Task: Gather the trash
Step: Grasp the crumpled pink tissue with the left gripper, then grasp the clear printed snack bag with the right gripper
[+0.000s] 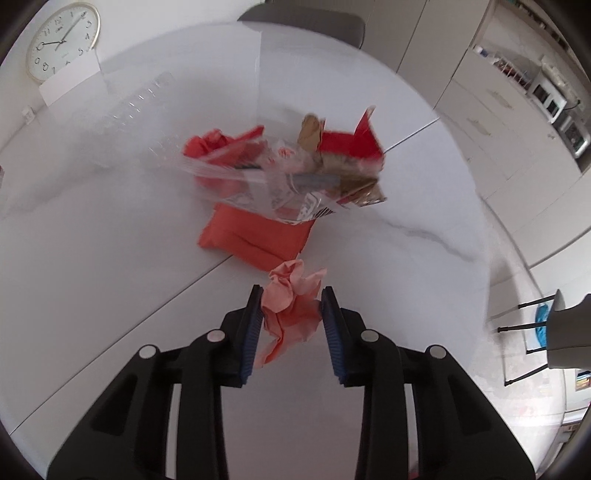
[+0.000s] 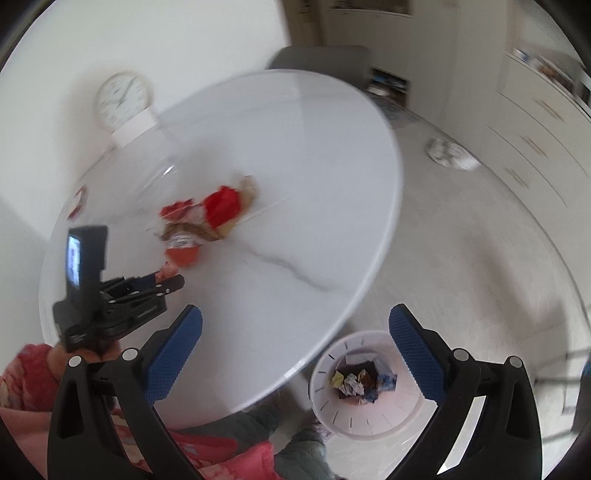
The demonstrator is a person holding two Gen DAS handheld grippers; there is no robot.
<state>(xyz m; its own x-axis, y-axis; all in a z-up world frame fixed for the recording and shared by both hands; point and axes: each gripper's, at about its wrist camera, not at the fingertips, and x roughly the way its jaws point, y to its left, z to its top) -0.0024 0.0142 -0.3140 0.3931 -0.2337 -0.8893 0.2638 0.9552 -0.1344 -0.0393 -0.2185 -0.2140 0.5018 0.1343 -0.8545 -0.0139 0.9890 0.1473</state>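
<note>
A crumpled pink napkin (image 1: 291, 314) sits on the white marble table (image 1: 110, 240) between the blue pads of my left gripper (image 1: 291, 295), which touch it on both sides. Just beyond it lie an orange pouch (image 1: 255, 236) and a heap of clear wrappers, red packaging and brown paper (image 1: 295, 166). In the right wrist view my right gripper (image 2: 295, 310) stands wide open with nothing in it, above the table's near edge. Below it on the floor is a white bin (image 2: 369, 413) holding crumpled scraps. The left gripper (image 2: 173, 280) shows at the left, pointing down at the table beside the heap (image 2: 207, 218).
A round clock (image 1: 62, 40) leans at the table's far side, with a grey chair (image 1: 303, 20) behind. White cabinets (image 1: 498, 122) run along the right. A crumpled white thing (image 2: 450, 153) lies on the floor. A person's pink sleeve (image 2: 29, 373) is at lower left.
</note>
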